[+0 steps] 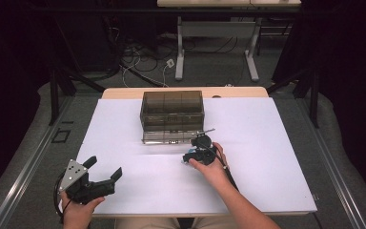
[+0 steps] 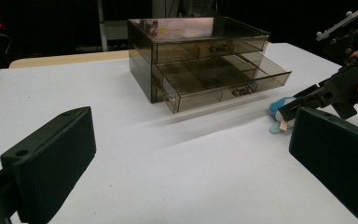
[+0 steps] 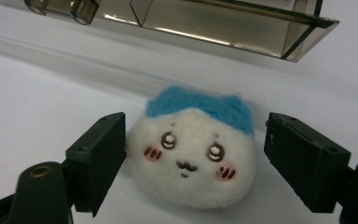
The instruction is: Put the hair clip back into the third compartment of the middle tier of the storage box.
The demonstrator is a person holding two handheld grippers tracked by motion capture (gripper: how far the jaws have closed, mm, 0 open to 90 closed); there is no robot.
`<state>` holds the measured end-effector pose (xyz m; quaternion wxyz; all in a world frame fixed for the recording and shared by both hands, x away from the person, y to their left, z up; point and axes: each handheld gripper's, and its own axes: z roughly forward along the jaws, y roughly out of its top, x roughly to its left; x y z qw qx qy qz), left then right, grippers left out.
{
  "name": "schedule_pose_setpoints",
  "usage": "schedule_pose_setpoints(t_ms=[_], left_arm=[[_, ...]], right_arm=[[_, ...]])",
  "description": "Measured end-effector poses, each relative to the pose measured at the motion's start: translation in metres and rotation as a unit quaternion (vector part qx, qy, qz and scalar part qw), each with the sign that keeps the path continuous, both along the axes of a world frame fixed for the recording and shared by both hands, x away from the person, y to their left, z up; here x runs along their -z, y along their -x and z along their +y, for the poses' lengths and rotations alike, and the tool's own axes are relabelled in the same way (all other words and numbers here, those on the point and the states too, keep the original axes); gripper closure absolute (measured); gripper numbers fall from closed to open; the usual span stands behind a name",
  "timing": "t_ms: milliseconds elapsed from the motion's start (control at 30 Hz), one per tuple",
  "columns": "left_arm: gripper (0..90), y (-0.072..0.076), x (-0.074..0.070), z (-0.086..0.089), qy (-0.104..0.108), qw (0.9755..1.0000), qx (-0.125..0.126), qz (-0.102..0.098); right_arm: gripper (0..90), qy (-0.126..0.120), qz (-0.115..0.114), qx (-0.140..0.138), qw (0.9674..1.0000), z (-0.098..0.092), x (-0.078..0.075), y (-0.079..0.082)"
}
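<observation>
Right gripper view: right gripper [image 3: 191, 158] jaws open around plush toy [image 3: 191, 158], ungrasped | drawer [image 2: 223, 79] open, empty | left gripper [image 1: 102, 169] open, idle

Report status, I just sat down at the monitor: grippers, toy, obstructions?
Right hand-held gripper open, jaws straddling plush toy. Left hand-held gripper open, idle. Drawer box, bottom drawer open. Nothing blocking.
</observation>
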<state>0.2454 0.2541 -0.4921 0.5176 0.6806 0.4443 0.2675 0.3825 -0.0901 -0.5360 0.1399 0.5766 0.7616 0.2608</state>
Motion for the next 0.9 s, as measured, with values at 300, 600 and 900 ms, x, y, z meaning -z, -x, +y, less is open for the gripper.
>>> schedule_pose_setpoints(t_ms=[300,600,900], left_arm=[[0.4,-0.0002,0.0003,-0.0003,0.003,1.0000,-0.001,0.002],[0.5,-0.0007,0.0008,-0.0005,0.002,1.0000,0.000,0.003],[0.5,-0.0004,0.0007,-0.0007,0.001,1.0000,-0.001,0.002]], right_arm=[[29.0,-0.008,0.010,-0.001,0.9999,0.0002,0.0002,0.0001],[32.0,-0.011,0.011,0.000,0.9999,0.0005,0.0001,0.0004],[33.4,-0.010,0.007,-0.002,0.9999,-0.0006,-0.0019,0.0020]])
